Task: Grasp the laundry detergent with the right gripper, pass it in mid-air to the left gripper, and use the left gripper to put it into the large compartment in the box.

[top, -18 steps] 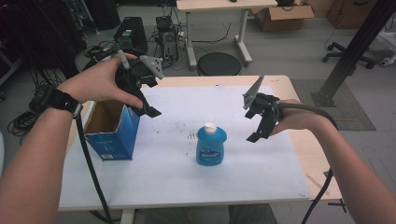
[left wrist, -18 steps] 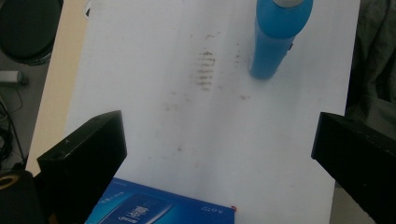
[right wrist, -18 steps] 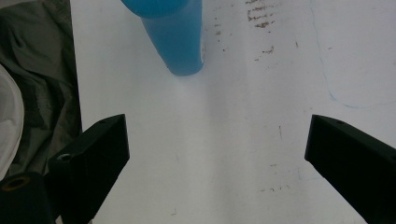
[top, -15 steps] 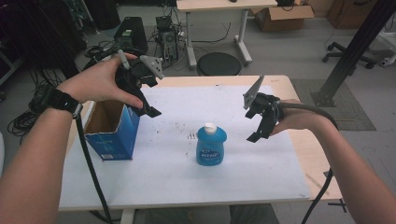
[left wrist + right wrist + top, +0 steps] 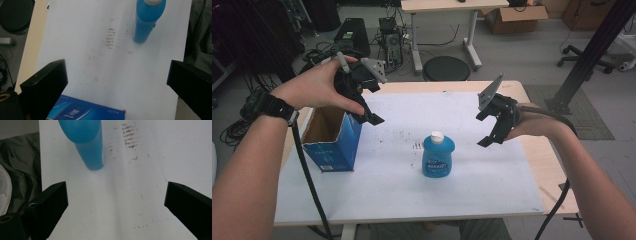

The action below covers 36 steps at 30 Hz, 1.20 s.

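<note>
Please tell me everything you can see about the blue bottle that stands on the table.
The blue bottle stands upright near the middle of the white sheet that covers the table. It looks like translucent plastic filled with blue liquid, with a rounded, flattish body, a white cap and a label on its front; the print is too small to read. Nothing touches it but the sheet. The open blue box stands apart to its left, and brown marks lie just beside it. Both tongs hang open above the table, away from the bottle.
</note>
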Available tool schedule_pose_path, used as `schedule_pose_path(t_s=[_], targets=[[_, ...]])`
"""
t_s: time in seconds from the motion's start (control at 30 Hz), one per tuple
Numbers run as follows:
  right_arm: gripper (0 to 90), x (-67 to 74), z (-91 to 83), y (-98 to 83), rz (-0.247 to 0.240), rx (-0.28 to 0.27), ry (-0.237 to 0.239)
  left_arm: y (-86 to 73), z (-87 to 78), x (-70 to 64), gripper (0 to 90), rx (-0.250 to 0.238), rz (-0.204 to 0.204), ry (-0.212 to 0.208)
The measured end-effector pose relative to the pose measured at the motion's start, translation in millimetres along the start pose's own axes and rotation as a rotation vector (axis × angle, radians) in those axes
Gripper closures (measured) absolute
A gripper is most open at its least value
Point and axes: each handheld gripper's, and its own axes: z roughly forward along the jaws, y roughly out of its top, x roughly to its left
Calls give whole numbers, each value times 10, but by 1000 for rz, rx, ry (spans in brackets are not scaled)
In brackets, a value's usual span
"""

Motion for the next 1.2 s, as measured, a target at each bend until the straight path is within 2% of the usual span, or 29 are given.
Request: schedule_pose_path(t_s=[0.2,0.33,0.57,0.63,0.67,0.73,0.77,0.83,0.93,1.07,1.2], targets=[[47,-1,-26,-41,6,-35,-9,-10,-7,4,39,-4,-4,3],[45,1,-45,-81,12,-99,-21,-19,-11,-8,39,-1,-6,3],[44,21,-9,-107,10,-171,-36,-21,-24,-35,39,1,-5,6],[44,45,25,-120,12,-220,-38,-23,-32,-45,39,-1,-4,9],[44,45,25,-120,12,-220,-38,-24,-35,-49,39,-3,-4,8],[41,74,73,-130,7,-270,-31,-30,-33,-66,39,1,-6,8],[41,74,73,-130,7,-270,-31,-30,-33,-66,39,1,-6,8],[40,97,144,-142,8,-313,-16,-34,-30,-76,39,1,-6,7],[38,107,199,-151,9,-325,-8,-40,-29,-89,39,2,-5,7],[38,127,326,-180,24,-382,4,-52,-27,-99,39,2,-8,7],[34,146,414,-195,31,-408,10,-63,-21,-99,39,4,-11,7]])
